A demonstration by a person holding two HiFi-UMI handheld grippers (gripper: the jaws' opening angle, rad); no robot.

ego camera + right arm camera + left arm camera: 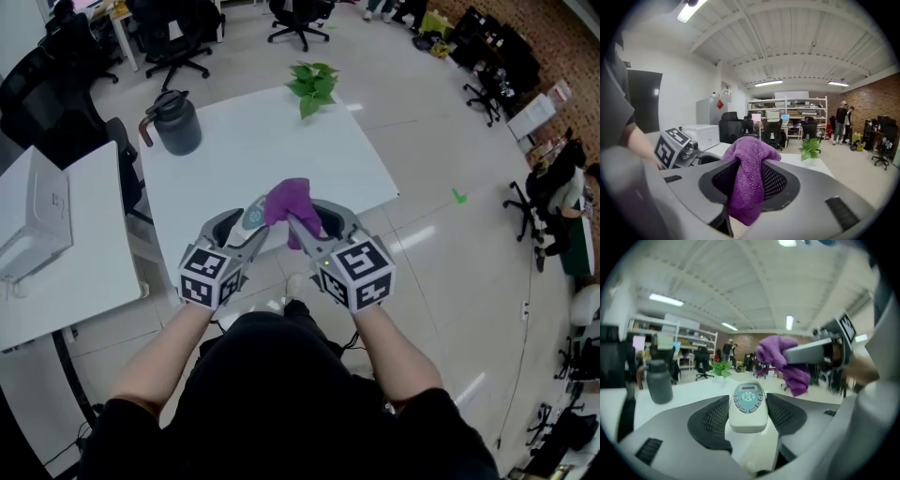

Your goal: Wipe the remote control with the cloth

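Note:
A cream remote control (pixel 748 406) with a blue-grey button face stands upright between the jaws of my left gripper (pixel 748 416), which is shut on it; in the head view the remote control (pixel 253 217) sticks out near the table's front edge. My right gripper (pixel 749 183) is shut on a purple cloth (pixel 747 183) that bunches above the jaws and hangs down below them. In the head view the purple cloth (pixel 290 202) sits just right of the remote's top, with the right gripper (pixel 302 221) beside the left gripper (pixel 249 225). Both are held above the white table (pixel 272 150).
A dark grey jug (pixel 175 122) stands at the table's back left and a green potted plant (pixel 312 84) at its back edge. A second white table (pixel 56 253) with a white box (pixel 33 211) lies to the left. Office chairs (pixel 178 37) stand beyond.

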